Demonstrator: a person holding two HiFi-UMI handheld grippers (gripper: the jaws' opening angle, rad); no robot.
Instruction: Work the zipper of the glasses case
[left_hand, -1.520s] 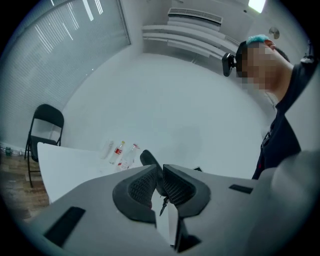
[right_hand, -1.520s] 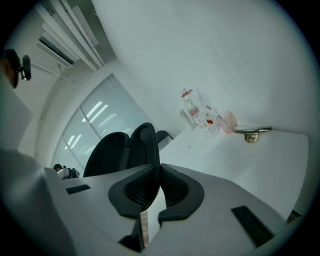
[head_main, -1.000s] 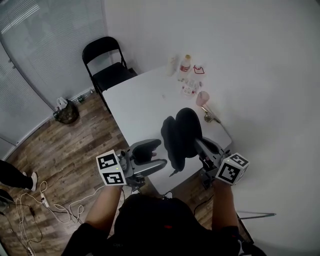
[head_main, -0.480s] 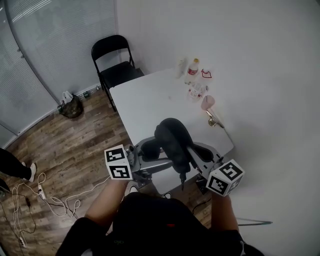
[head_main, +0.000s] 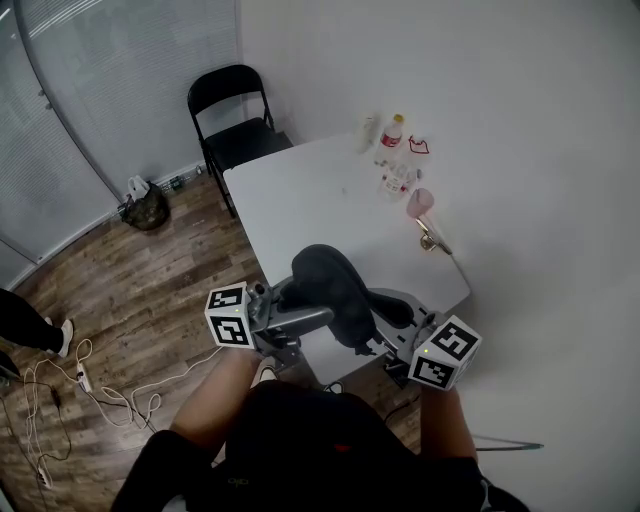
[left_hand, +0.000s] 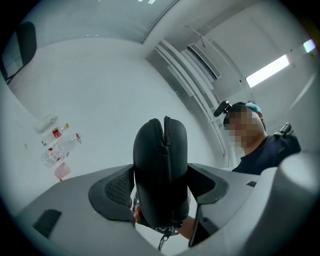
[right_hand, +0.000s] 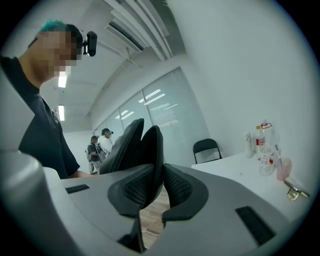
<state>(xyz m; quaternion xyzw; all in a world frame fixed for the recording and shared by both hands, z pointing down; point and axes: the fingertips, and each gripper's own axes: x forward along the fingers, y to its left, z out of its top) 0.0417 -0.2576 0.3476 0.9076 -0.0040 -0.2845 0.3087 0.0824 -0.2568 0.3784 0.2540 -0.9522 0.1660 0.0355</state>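
Note:
The black glasses case (head_main: 335, 290) hangs in the air over the near edge of the white table (head_main: 300, 200), between both grippers. My left gripper (head_main: 318, 305) has the case's body (left_hand: 161, 170) between its jaws, which are closing, and both pads touch its sides. The zipper seam (left_hand: 165, 130) runs over the top end and gapes slightly. A zipper pull (left_hand: 163, 239) dangles below. My right gripper (head_main: 375, 320) is shut on the rim of one shell (right_hand: 150, 150); in the right gripper view the two shells spread in a narrow V.
Bottles (head_main: 392, 130), a pink cup (head_main: 418, 202) and a small metal item (head_main: 430, 240) stand along the table's far right side. A black folding chair (head_main: 232, 110) is behind the table. Cables (head_main: 90, 400) lie on the wooden floor at left. People (right_hand: 100, 145) stand in the background.
The case, first spread open on the right gripper alone, has swung left and folded nearly together. The left jaws, empty a second ago, now sit round its body.

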